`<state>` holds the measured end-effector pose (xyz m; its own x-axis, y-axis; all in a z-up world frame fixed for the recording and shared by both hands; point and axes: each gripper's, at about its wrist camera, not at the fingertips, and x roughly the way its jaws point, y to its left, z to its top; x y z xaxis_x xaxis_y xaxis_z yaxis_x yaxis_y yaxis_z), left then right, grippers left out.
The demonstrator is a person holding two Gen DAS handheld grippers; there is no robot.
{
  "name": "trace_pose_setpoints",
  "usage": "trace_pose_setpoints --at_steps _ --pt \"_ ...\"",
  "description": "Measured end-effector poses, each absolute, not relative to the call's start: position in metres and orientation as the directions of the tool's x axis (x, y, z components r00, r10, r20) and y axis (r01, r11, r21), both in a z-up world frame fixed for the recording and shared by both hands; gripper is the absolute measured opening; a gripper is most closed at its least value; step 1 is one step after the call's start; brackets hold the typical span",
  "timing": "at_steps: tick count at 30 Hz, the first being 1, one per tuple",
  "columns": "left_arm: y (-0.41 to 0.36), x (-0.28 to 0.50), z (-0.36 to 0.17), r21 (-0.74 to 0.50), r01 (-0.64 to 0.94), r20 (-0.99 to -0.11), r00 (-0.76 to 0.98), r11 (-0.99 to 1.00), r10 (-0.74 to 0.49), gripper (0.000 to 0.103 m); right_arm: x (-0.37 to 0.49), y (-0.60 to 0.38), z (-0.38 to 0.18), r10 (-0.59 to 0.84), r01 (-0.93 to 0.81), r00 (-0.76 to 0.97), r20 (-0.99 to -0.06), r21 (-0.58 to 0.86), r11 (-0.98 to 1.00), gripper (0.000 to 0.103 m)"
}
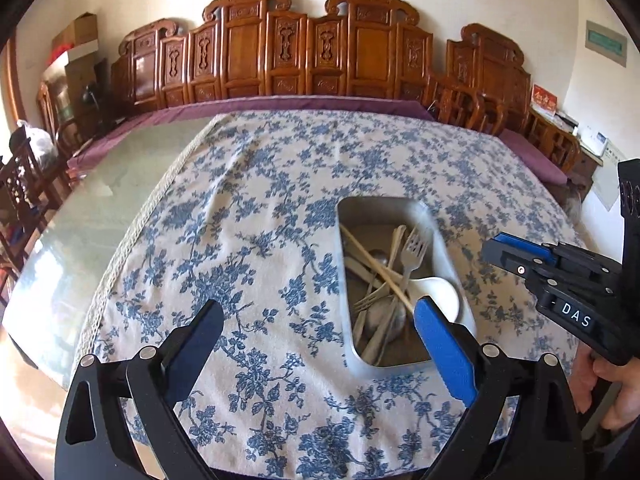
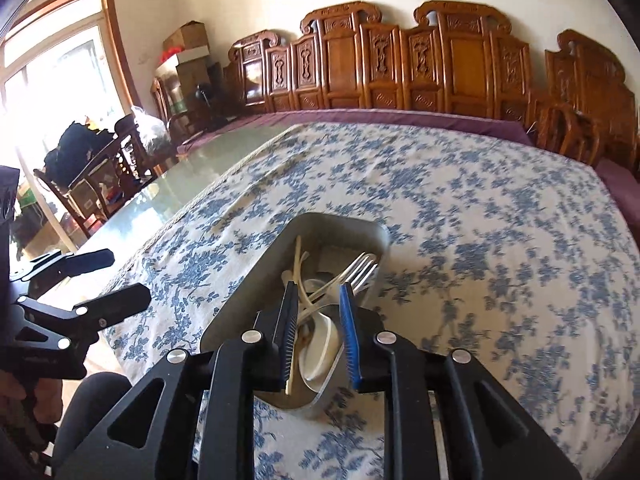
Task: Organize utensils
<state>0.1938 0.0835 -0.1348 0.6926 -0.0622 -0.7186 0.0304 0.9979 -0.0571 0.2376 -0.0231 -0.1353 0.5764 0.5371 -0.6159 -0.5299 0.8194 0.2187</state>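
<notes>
A metal tray (image 1: 376, 200) lies on the flowered tablecloth and holds a loose pile of cutlery: a fork (image 1: 414, 248), pale chopsticks (image 1: 376, 268), a white ceramic spoon (image 1: 440, 292) and metal spoons. My left gripper (image 1: 320, 312) hangs open and wide above the cloth just left of the tray, empty. My right gripper (image 2: 318, 292) hovers over the near end of the tray (image 2: 340, 220), its pads a narrow gap apart with nothing pinched. Through that gap show the white spoon (image 2: 320, 344), a chopstick (image 2: 298, 256) and the fork (image 2: 360, 268). The right gripper (image 1: 496, 252) also shows right of the tray.
The blue-flowered cloth (image 1: 260, 200) covers most of a glass-topped table (image 1: 100, 220). Its bare glass edge runs along the left. Carved wooden chairs (image 1: 280, 52) line the far side. The left gripper (image 2: 120, 276) shows at the left edge, with a hand (image 1: 616, 384) on the right tool.
</notes>
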Motion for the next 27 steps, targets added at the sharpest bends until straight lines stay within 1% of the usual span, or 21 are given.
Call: trace_pose_setpoints --at_steps 2,4,5,6,7,8,10,11,13,16,25,27 --pt "0.081 0.187 -0.127 -0.057 0.033 -0.706 0.705 0.998 -0.063 0.095 0.231 -0.030 -0.129 0.526 -0.522 0.594 -0.609 0.206 0.828 0.028" --pt "0.079 0.183 -0.121 -0.056 0.034 -0.698 0.713 0.998 -0.064 0.095 0.223 -0.037 -0.124 0.517 -0.512 0.614 -0.597 0.197 0.836 0.041" --pt "0.079 0.181 -0.118 -0.055 0.035 -0.695 0.716 0.998 -0.063 0.095 0.218 -0.042 -0.121 0.511 -0.505 0.624 -0.591 0.195 0.841 0.044" --pt "0.079 0.179 -0.116 -0.054 0.036 -0.693 0.718 0.998 -0.063 0.095 0.214 -0.046 -0.119 0.507 -0.498 0.632 -0.587 0.194 0.845 0.049" --pt "0.078 0.177 -0.114 -0.055 0.036 -0.692 0.719 0.998 -0.064 0.095 0.212 -0.049 -0.117 0.500 -0.491 0.638 -0.585 0.192 0.850 0.056" --pt "0.077 0.174 -0.111 -0.056 0.038 -0.690 0.721 0.998 -0.066 0.095 0.207 -0.053 -0.115 0.489 -0.479 0.650 -0.582 0.186 0.858 0.060" --pt "0.074 0.168 -0.107 -0.055 0.040 -0.687 0.724 0.998 -0.067 0.095 0.199 -0.060 -0.112 0.471 -0.462 0.669 -0.574 0.174 0.869 0.077" --pt "0.072 0.165 -0.105 -0.050 0.042 -0.685 0.725 0.998 -0.065 0.095 0.194 -0.064 -0.111 0.462 -0.454 0.679 -0.570 0.168 0.875 0.081" --pt "0.069 0.160 -0.102 -0.041 0.048 -0.682 0.728 0.998 -0.063 0.095 0.184 -0.072 -0.107 0.441 -0.431 0.700 -0.562 0.161 0.888 0.092" --pt "0.062 0.150 -0.098 -0.039 0.060 -0.679 0.731 0.997 -0.070 0.095 0.170 -0.086 -0.103 0.418 -0.403 0.721 -0.553 0.157 0.902 0.100" --pt "0.041 0.125 -0.089 -0.067 0.097 -0.667 0.736 0.993 -0.117 0.095 0.130 -0.117 -0.090 0.335 -0.312 0.766 -0.549 0.138 0.940 0.100" --pt "0.034 0.117 -0.085 -0.057 0.111 -0.658 0.743 0.992 -0.121 0.095 0.122 -0.123 -0.087 0.317 -0.293 0.774 -0.548 0.133 0.947 0.100"
